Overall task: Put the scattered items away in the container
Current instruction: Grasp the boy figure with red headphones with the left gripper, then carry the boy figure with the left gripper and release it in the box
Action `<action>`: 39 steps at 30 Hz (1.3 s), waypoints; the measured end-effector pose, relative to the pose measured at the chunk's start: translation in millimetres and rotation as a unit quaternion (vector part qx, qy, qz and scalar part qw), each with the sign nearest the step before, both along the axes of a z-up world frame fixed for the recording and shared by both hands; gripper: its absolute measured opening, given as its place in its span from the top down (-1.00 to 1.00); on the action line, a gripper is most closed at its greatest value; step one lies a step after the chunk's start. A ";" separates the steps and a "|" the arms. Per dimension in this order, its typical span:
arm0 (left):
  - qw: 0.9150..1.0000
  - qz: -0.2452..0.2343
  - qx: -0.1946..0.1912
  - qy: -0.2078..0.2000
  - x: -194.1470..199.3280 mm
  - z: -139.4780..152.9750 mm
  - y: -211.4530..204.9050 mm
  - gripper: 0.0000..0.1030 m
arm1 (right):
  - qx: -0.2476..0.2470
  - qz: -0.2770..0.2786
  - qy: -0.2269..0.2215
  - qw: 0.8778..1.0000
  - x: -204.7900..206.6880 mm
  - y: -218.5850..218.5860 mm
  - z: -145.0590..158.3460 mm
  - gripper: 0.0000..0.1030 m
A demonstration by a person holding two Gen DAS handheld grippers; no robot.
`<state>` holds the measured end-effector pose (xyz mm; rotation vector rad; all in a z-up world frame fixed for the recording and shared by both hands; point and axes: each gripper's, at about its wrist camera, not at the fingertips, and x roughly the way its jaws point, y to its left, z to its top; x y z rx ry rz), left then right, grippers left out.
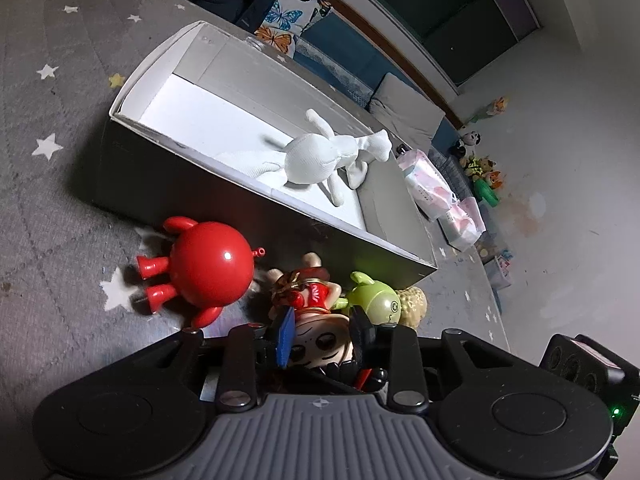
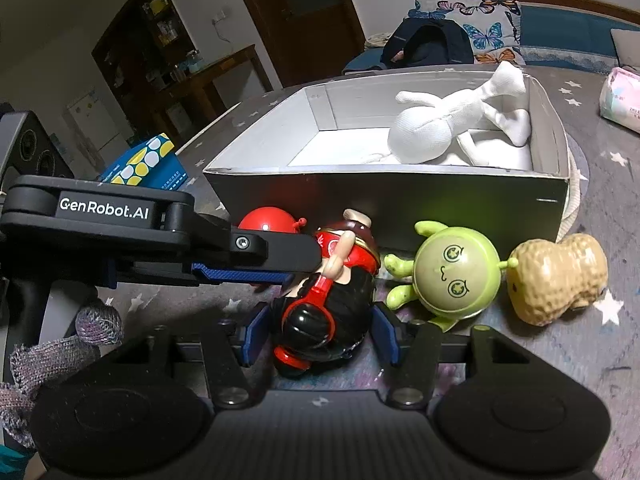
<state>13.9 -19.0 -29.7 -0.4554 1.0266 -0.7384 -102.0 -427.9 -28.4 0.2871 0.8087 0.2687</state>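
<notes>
A doll in a red dress (image 1: 316, 296) (image 2: 332, 312) lies on the rug in front of the grey box (image 1: 240, 196) (image 2: 380, 200). My left gripper (image 1: 324, 330) (image 2: 304, 268) is open, with the doll's face between its fingers. My right gripper (image 2: 320, 334) is shut on the doll's dark lower part, a blue pad on each side. A red round toy (image 1: 212, 268) (image 2: 266, 220) lies to the left of the doll. To its right are a green round toy (image 1: 380, 300) (image 2: 456, 276) and a peanut toy (image 1: 414, 300) (image 2: 556, 280). A white cloth doll (image 1: 316, 160) (image 2: 420, 136) lies inside the box.
The grey star-patterned rug (image 1: 60, 200) carries everything. Tissue packs (image 1: 428, 180) (image 2: 620, 100) lie beyond the box's right end. A blue patterned carton (image 2: 148, 164) stands behind the left gripper. A dark backpack (image 2: 428, 44) sits behind the box. A gloved hand (image 2: 96, 320) holds the left gripper.
</notes>
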 end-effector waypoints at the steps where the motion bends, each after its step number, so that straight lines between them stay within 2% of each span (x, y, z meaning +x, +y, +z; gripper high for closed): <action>1: 1.000 0.001 -0.003 0.002 -0.9 0.6 0.6 0.37 | 0.003 0.000 0.000 1.000 -1.1 -0.6 0.7 -0.08; 6: 1.000 0.002 -0.018 -0.001 -6.1 9.7 1.4 0.37 | 0.014 -0.002 -0.011 1.000 -8.7 -3.8 10.7 -0.08; 13: 0.998 0.002 -0.042 -0.038 -9.2 41.1 -3.4 0.33 | 0.030 -0.010 -0.048 0.998 -13.7 -13.7 39.7 -0.08; 18: 0.996 0.009 -0.054 -0.066 4.8 62.8 -9.9 0.32 | 0.029 -0.008 -0.074 0.997 2.3 -20.8 61.6 -0.08; 23: 0.995 0.019 -0.066 -0.069 37.1 71.0 -19.1 0.32 | 0.021 -0.007 -0.088 0.996 32.7 -28.6 74.0 -0.08; 29: 0.996 0.025 -0.057 -0.068 77.9 60.7 -37.3 0.31 | 0.007 -0.002 -0.078 0.997 75.2 -40.0 69.4 -0.07; 39: 0.997 0.059 -0.042 -0.023 127.0 23.2 -26.3 0.31 | 0.011 0.029 -0.008 0.999 144.7 -36.7 36.9 -0.07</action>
